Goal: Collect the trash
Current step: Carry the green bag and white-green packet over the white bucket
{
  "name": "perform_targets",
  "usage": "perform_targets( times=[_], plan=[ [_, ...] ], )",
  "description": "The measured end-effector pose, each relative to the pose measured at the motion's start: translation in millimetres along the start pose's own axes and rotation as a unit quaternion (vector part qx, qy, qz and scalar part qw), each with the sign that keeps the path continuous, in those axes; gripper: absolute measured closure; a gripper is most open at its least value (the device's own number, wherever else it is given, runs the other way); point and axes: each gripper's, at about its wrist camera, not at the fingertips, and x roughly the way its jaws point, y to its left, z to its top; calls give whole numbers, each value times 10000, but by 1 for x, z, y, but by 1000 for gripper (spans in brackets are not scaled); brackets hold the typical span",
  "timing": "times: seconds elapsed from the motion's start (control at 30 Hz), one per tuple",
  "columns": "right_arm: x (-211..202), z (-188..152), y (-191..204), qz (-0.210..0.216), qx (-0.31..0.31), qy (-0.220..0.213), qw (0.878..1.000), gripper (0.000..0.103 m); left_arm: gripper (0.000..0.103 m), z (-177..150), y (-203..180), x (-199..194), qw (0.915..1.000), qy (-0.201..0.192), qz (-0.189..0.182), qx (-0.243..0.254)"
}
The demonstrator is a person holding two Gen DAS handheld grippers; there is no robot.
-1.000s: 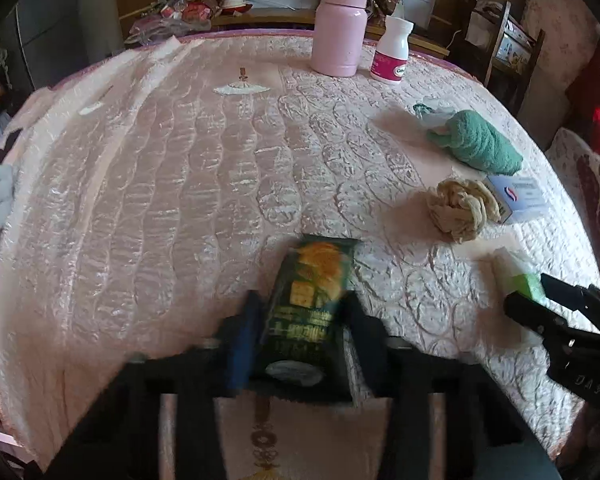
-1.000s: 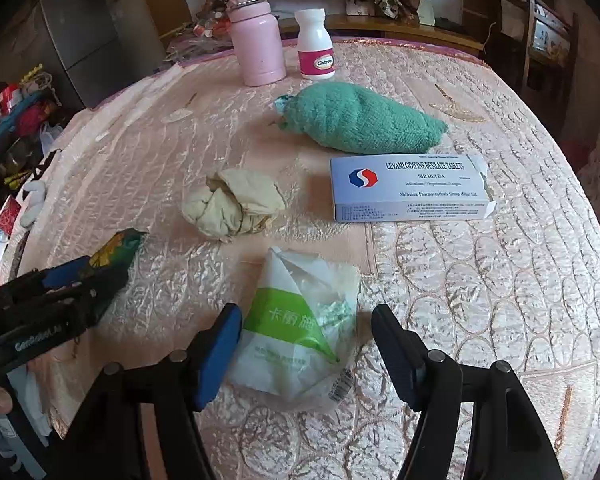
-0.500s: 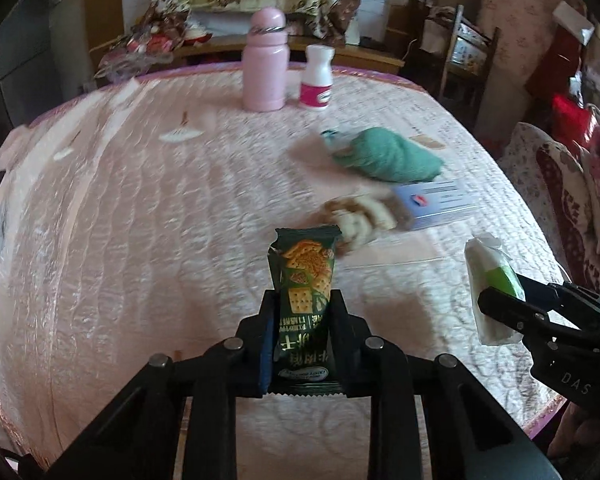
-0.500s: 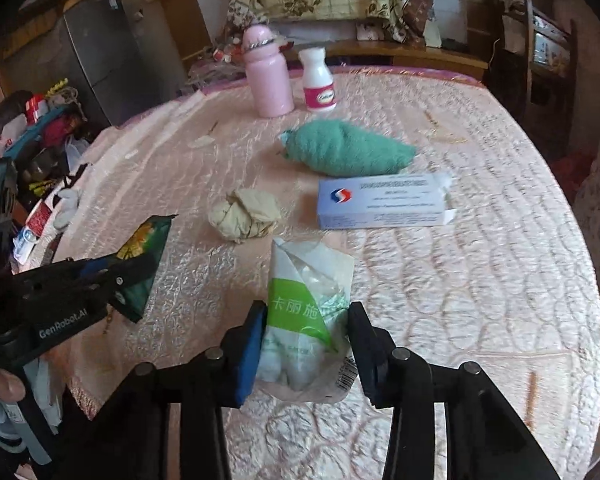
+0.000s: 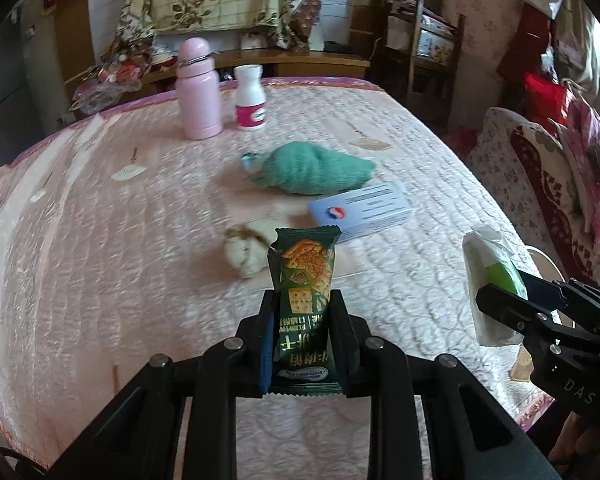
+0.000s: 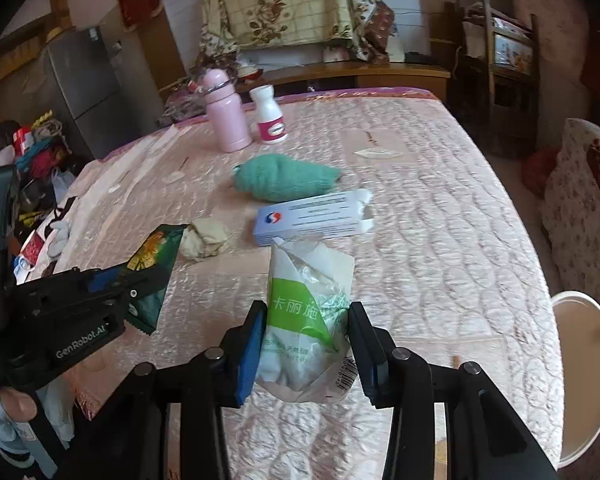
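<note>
The left gripper (image 5: 303, 312) holds a dark green cracker wrapper (image 5: 305, 280) upright between its jaws, above the pink quilted surface (image 5: 120, 260). At the right edge the right gripper (image 5: 500, 300) grips a white and green packet (image 5: 485, 264).

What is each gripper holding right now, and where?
Left gripper pinches the green cracker packet by its lower half; right gripper squeezes the white-green wrapper near its bottom.

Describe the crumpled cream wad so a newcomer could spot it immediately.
On the pink quilted bed cover, find the white and blue tablet box below the green knitted bundle. The crumpled cream wad lies just left of the box: pale, shapeless, unprinted.
</note>
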Motion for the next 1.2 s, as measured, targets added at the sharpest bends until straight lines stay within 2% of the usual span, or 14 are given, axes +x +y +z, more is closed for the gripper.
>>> perform_targets(
  times=[1.2],
  plan=[
    [-50, -24, -113, -690, 851, -195, 9938, 59, 77, 8, -132, 14, 9944, 43, -550, 896]
  ],
)
